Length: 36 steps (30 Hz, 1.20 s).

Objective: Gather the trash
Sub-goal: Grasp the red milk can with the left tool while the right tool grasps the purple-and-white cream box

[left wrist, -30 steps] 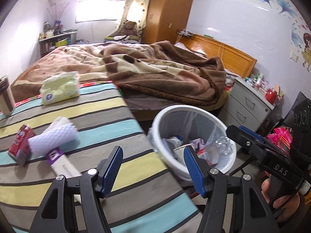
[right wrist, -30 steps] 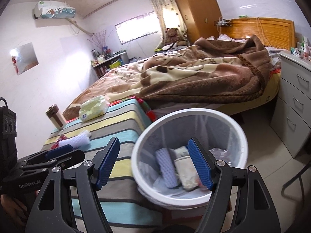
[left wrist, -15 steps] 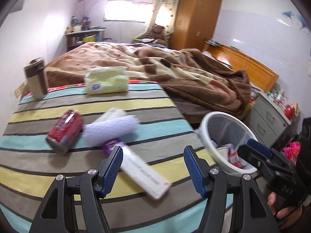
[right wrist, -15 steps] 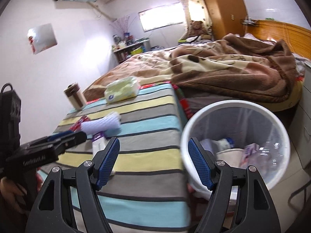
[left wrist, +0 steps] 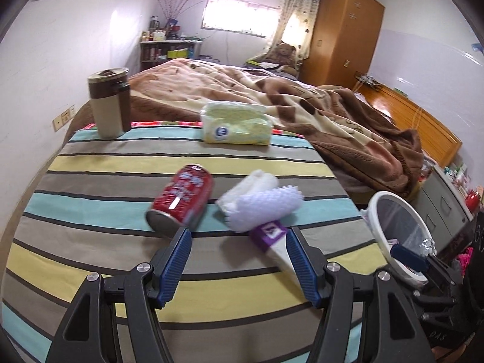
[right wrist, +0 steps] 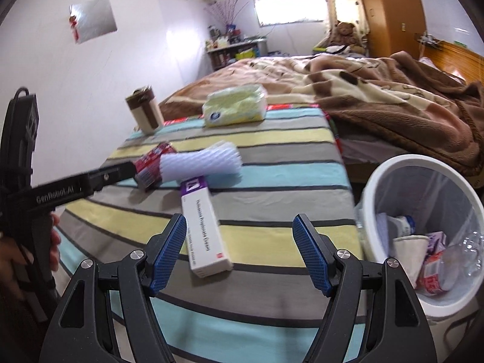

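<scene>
On the striped tablecloth [left wrist: 90, 211] lie a red drink can [left wrist: 181, 196] on its side, a white foam net sleeve [left wrist: 260, 202] and a long white box with a purple end [left wrist: 272, 239]. My left gripper [left wrist: 239, 260] hovers open just in front of the can and the box, holding nothing. My right gripper [right wrist: 239, 251] is open above the near end of the box [right wrist: 202, 224], apart from it. The foam sleeve [right wrist: 199, 166] and the can [right wrist: 148, 166] lie beyond it. The left gripper's tip [right wrist: 115, 175] reaches toward the can.
A white bin [right wrist: 417, 158] with a clear liner stands on the floor right of the table and holds several discarded items. A tissue pack [left wrist: 236, 127] and a brown thermos cup [left wrist: 109, 103] stand at the table's far edge. A bed with a brown blanket lies behind.
Both grippers have swung left, away from the bin and over the striped table. The can, foam sleeve and box have come to the middle of both views. Both stay open.
</scene>
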### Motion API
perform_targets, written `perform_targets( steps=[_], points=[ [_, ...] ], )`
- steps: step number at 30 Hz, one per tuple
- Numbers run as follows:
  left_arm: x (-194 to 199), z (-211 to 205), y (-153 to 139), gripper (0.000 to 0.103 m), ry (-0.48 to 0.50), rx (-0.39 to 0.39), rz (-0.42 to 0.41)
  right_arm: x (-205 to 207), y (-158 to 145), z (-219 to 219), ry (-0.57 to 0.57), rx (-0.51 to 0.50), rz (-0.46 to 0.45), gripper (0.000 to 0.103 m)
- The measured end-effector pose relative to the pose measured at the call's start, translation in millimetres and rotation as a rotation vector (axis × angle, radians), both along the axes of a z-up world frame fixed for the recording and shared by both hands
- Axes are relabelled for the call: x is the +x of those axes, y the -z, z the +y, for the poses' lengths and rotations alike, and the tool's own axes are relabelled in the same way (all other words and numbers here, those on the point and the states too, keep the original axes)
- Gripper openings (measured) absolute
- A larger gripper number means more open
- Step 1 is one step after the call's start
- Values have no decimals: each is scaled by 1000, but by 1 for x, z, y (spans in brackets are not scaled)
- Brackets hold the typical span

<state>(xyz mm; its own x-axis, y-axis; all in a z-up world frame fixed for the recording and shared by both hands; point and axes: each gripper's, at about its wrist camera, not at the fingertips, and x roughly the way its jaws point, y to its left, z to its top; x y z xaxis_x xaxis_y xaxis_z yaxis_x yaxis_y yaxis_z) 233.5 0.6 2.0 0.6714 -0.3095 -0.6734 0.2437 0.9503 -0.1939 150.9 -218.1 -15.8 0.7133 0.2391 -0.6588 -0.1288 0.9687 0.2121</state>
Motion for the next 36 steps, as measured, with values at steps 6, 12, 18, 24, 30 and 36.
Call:
perform_targets(
  steps=[6, 12, 18, 24, 30, 36],
  points=[
    [17, 21, 8, 65, -48, 13, 19, 9, 7, 18, -57, -27, 41, 74],
    [37, 31, 19, 65, -58, 31, 46, 22, 14, 29, -75, -41, 84, 74],
    [60, 35, 29, 65, -61, 40, 72, 36, 22, 41, -100, -70, 123, 74],
    [80, 37, 41, 65, -46, 25, 103, 47, 27, 45, -87, -90, 147, 64],
    [94, 33, 49, 65, -30, 37, 122, 56, 34, 49, -110, -101, 185, 64],
    [108, 28, 56, 65, -15, 42, 140, 62, 35, 51, -113, -113, 186, 53]
  ],
)
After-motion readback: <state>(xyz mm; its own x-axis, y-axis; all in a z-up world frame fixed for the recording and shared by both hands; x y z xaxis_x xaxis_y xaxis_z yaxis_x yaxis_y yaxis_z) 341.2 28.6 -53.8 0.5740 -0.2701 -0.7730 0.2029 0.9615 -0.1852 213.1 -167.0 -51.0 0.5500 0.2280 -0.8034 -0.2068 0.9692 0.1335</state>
